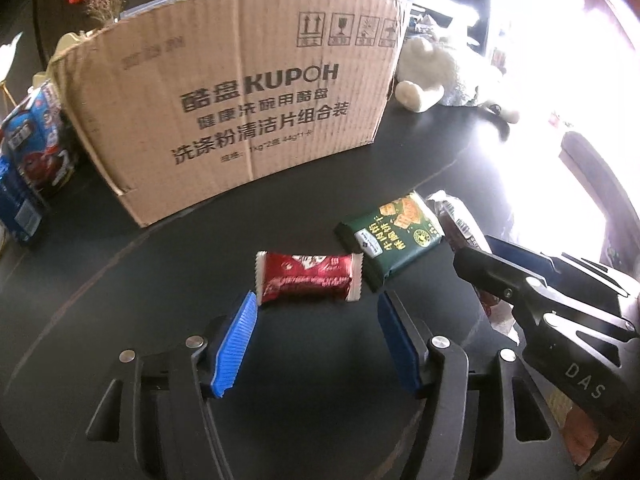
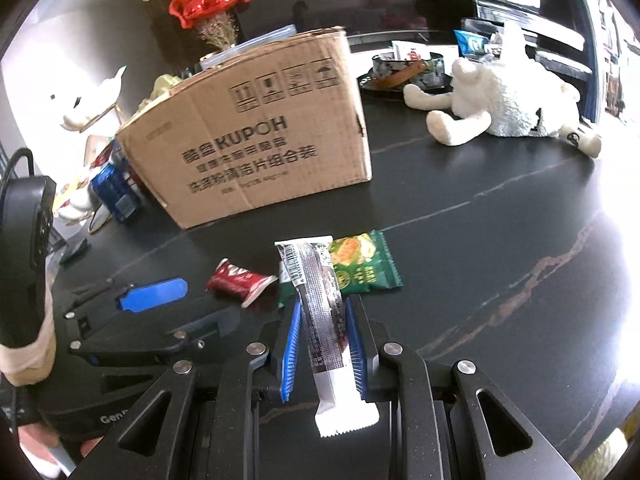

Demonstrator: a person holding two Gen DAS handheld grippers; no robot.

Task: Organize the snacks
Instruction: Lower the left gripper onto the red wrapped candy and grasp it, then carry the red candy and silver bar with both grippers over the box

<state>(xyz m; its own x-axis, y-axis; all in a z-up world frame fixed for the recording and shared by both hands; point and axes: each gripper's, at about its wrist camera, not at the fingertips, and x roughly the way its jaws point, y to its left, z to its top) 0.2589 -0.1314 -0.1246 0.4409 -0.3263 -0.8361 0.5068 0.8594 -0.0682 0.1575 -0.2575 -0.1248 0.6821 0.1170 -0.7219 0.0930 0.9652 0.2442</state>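
A red wrapped candy lies on the black table just beyond my left gripper, which is open and empty. A green cracker pack lies right of the candy. My right gripper is shut on a long silver and brown snack bar, held lengthwise between the blue pads. In the right wrist view the red candy and the green pack lie just ahead. A cardboard box stands open-topped behind them; it also shows in the right wrist view.
Blue snack cartons stand left of the box. A white plush toy lies at the back right. A dark tin with packets sits behind the box. The right gripper's body is close on the left gripper's right.
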